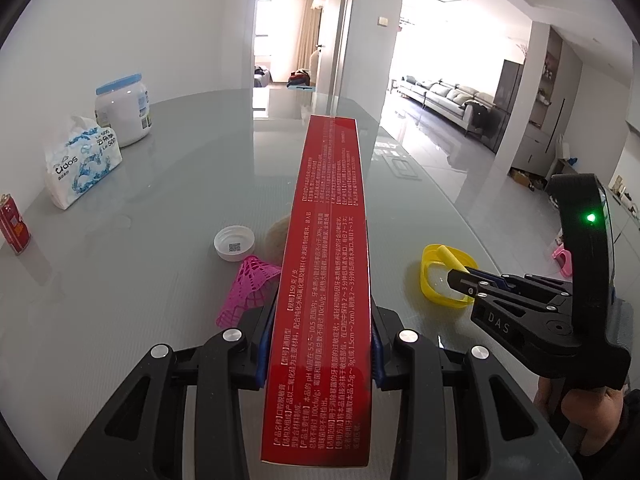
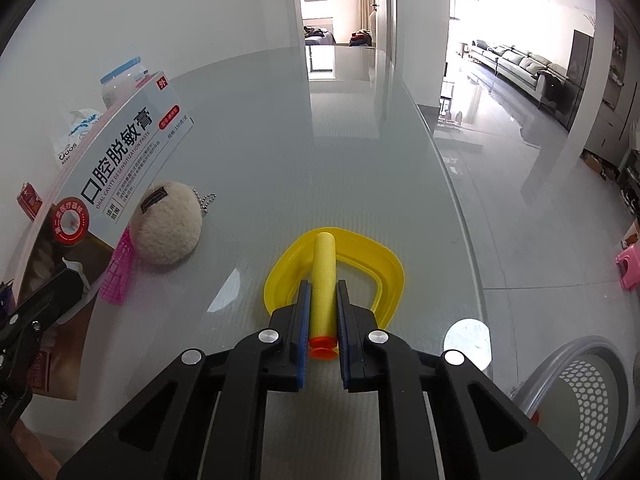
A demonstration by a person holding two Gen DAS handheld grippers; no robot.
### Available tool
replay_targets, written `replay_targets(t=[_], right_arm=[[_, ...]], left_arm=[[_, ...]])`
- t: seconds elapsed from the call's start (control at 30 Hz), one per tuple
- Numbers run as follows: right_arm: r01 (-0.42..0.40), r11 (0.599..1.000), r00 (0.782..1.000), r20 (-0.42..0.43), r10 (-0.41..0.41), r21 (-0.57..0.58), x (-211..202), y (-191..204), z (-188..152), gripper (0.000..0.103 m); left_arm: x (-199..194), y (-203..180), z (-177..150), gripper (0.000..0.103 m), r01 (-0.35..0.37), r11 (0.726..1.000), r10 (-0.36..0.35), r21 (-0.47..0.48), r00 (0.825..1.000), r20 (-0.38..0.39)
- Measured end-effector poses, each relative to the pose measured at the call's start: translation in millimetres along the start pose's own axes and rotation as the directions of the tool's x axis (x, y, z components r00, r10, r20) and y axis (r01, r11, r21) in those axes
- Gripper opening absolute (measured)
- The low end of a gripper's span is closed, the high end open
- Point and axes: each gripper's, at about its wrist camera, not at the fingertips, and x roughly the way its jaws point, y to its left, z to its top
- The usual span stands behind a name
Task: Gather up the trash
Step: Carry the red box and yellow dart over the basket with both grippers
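My left gripper [image 1: 318, 344] is shut on a long red toothpaste box [image 1: 326, 240], held above the grey table and pointing away from me; its white face shows in the right wrist view [image 2: 120, 148]. My right gripper [image 2: 322, 308] is shut on a yellow foam dart with an orange tip [image 2: 325, 280], just above a yellow plastic lid [image 2: 384, 268]. In the left wrist view that gripper [image 1: 460, 276] sits at the right, over the yellow lid [image 1: 436, 276]. A white bottle cap [image 1: 234, 243] and a pink mesh piece [image 1: 248, 288] lie on the table.
A fluffy beige keychain ball [image 2: 166, 228] lies beside the pink mesh. A tissue pack [image 1: 82, 164], a white jar [image 1: 124, 110] and a red can [image 1: 14, 226] stand at the left. A white perforated bin [image 2: 588, 400] stands low right, beside the table's curved edge [image 2: 460, 208].
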Motion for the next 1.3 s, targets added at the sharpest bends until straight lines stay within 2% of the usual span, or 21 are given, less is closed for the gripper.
replay_targets(t=[0.27,0.47,0.63,0.8,1.03,1.3], right_arm=[[-0.017,0.999,0.998,0.055,0.014,0.050,-48,-12,-23,0.012],[0.022,0.994,0.996,0.083,-0.031,0.107,-88,-33,-58,0.012],[0.061,0.981,0.992,0.095,-0.079,0.182,-121,-67,-93,0.012],[0.104,0.953,0.986,0.094,-0.136,0.286,-149,-109,-132,0.012],[0.160,0.896,0.974,0.083,-0.212,0.413,-184,-169,-184,0.012],[0.154,0.862,0.974,0.074,-0.216,0.482,-198,-213,-222,0.012]], left_arm=[[-6,-11,-4,0.036,0.013,0.999,-0.013,0.047,1.000,-0.007],[-18,-30,-11,0.036,0.075,0.995,-0.073,0.071,0.997,-0.020],[-29,-64,-21,0.036,0.149,0.982,-0.145,0.118,0.989,-0.041],[-39,-111,-35,0.036,0.234,0.955,-0.224,0.184,0.972,-0.076],[-44,-179,-57,0.036,0.342,0.901,-0.309,0.267,0.938,-0.156],[-32,-238,-84,0.036,0.398,0.859,-0.329,0.322,0.911,-0.248]])
